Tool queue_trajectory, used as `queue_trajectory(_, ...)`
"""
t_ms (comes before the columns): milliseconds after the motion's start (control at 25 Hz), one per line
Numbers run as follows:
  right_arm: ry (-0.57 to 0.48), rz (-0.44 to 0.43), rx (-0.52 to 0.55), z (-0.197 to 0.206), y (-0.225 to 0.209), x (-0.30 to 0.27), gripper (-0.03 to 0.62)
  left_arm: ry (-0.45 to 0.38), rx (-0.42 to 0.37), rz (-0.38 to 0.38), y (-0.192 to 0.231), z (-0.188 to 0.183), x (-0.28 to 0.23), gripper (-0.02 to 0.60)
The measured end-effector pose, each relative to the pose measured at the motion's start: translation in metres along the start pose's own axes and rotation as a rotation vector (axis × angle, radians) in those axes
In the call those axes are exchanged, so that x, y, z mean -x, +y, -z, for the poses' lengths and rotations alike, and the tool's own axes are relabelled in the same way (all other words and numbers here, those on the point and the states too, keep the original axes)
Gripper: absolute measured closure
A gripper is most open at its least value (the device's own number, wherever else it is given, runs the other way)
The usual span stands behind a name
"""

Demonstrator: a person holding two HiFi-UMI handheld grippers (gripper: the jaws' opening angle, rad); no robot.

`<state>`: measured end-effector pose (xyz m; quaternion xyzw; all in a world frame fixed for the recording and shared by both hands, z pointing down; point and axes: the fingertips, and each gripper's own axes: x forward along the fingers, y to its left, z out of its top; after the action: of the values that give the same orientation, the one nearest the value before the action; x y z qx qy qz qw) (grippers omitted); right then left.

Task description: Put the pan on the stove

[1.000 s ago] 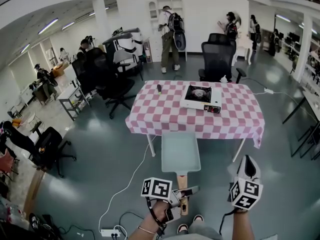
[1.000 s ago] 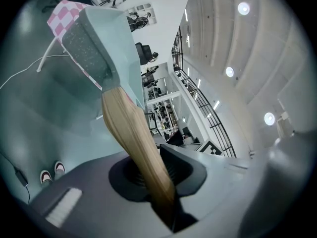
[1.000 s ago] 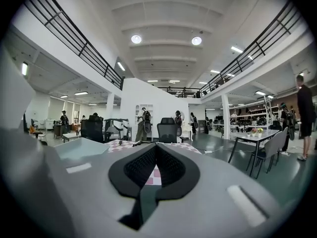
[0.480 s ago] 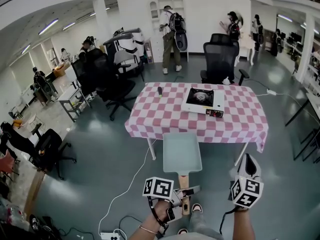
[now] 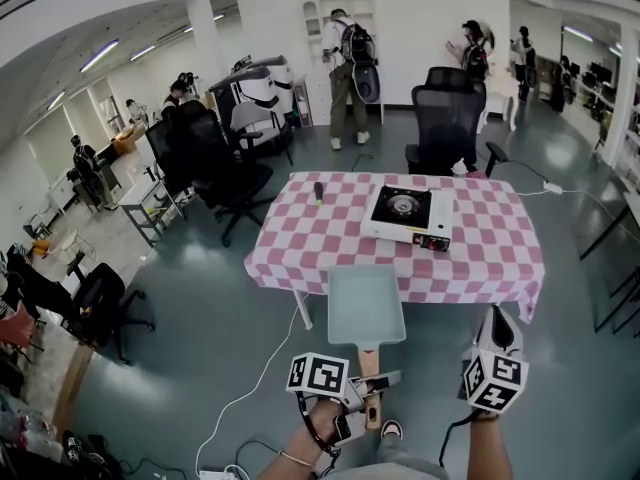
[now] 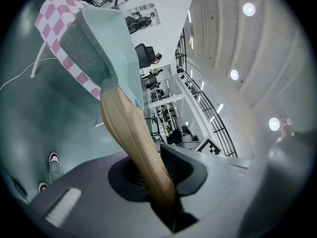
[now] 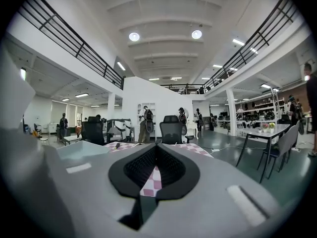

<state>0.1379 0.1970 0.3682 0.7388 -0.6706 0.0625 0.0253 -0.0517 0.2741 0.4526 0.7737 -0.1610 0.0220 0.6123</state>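
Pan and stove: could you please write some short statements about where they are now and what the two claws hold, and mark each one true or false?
1. The pan rests on the stove. False: the left claw holds it in the air by its wooden handle, away from the stove.
2. The stove stands on the checked table. True.
3. The right claw carries a lid. False: nothing is between its jaws.
4. Nothing sits on the stove's burner. True.
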Motion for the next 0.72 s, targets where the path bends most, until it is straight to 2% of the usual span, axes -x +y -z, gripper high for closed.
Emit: queue_trajectory(720, 0.016, -0.018, -0.007, -0.018, -0.063, -0.129, 0.583, -0.05, 0.012, -0.007, 0.001, -0.116, -0.076, 0.522)
